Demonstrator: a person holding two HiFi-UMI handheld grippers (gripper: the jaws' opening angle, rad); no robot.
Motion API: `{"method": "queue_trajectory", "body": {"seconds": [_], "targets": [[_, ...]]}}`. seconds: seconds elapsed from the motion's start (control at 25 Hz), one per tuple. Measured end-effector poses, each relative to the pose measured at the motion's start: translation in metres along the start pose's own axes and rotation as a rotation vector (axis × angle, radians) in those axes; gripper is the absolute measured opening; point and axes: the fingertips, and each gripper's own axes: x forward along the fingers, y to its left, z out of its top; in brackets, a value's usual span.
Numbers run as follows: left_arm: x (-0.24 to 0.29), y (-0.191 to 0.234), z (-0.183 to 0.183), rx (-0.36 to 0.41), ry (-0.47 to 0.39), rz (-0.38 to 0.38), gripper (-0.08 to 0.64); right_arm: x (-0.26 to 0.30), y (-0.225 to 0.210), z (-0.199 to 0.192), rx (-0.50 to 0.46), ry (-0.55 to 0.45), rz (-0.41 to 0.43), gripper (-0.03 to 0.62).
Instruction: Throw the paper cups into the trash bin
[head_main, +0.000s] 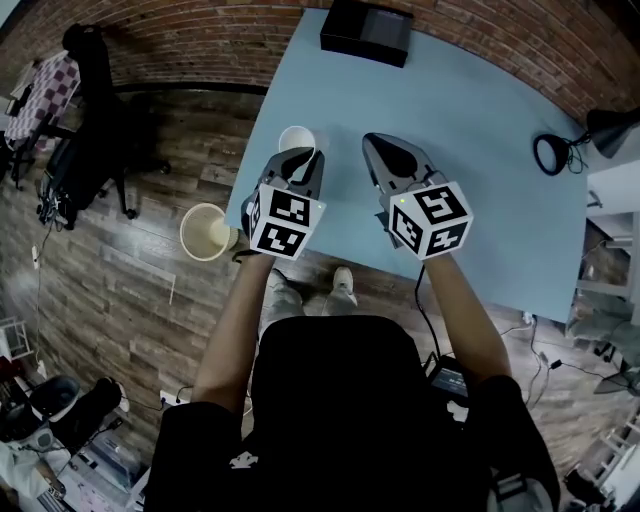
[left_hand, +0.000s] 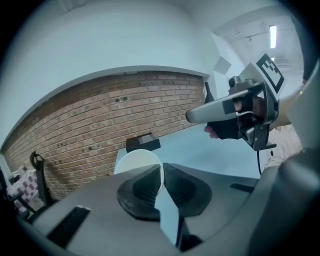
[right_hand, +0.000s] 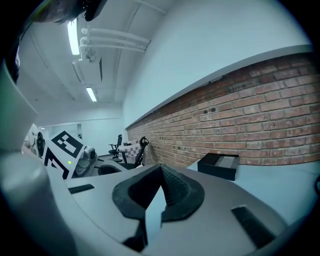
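Left gripper: its jaws are pinched onto the thin wall of a white paper cup. The left gripper view shows the wall clamped between the pads, with the cup's round end standing to their left.
Right gripper: its jaws are pressed together with nothing between them, and it is held over the table just right of the left gripper.
Cup's place: it sits over the near left part of the light blue table, close to the left edge. Whether it rests on the top or is lifted clear cannot be told.
Trash bin: this is judged to be the round tan container on the wooden floor, mouth upward. It stands left of the held cup and nearer, just off the table's near left corner.
Other things: a black box lies at the far edge of the table and a black desk lamp stands at its right side. No second cup shows on the table.
Done so far: the cup is gripped. Whether any cup lies inside the bin cannot be made out.
Left to do: the cup probably has to be carried left past the table edge, brought over the bin's mouth and released.
Progress: if this is the only cup remaining, the task looks to be in its closing part.
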Motion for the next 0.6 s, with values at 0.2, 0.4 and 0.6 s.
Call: {"method": "queue_trajectory", "body": {"seconds": [0.2, 0.4, 0.6], "targets": [[-0.026, 0.015, -0.008, -0.054, -0.016, 0.087, 0.026, 0.015, 0.026, 0.011, -0.007, -0.018, 0.091, 0.002], [-0.068, 0.038, -0.005, -0.144, -0.064, 0.21, 0.026, 0.03, 0.054, 0.017, -0.032, -0.018, 0.192, 0.002], [-0.108, 0.059, -0.009, -0.236, -0.12, 0.317, 0.026, 0.044, 0.093, 0.026, -0.07, -0.04, 0.293, 0.002]]}}
